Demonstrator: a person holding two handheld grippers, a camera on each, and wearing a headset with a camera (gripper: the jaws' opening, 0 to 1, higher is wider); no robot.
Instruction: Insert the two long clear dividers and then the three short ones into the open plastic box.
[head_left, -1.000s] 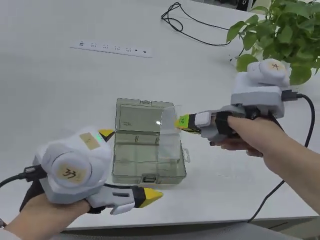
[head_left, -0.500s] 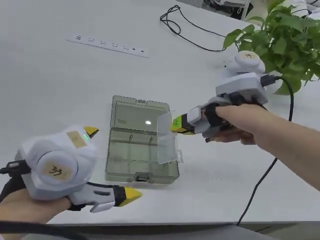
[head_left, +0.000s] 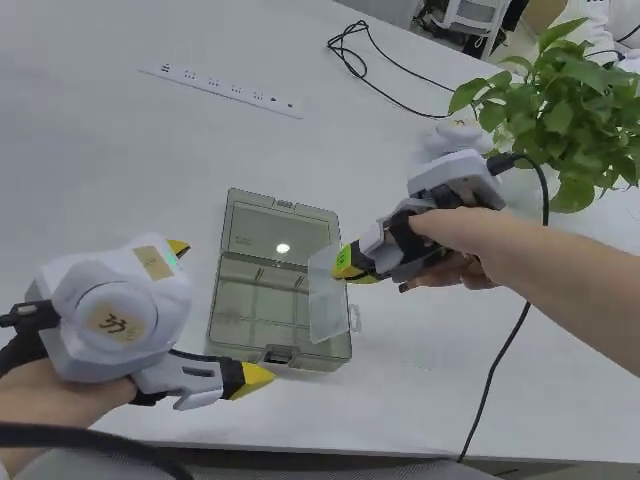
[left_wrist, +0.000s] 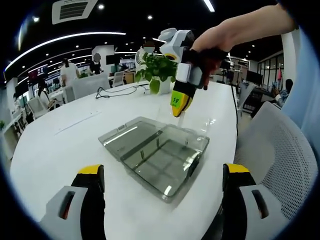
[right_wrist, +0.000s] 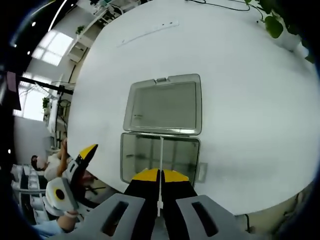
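Head view: an open, clear-grey plastic box lay on a white table, its lid flat behind its base. The right gripper pinched 1 clear divider, a flat see-through sheet tilted over the box's right edge. The left gripper sat at the box's left side, its 2 jaws spread wide and holding nothing.

Left gripper view: the right gripper hung above the box's far rim, the divider nearly invisible beneath it.

Right gripper view: the divider showed edge-on as a thin pale line between closed yellow tips, running over the middle of the box's base.
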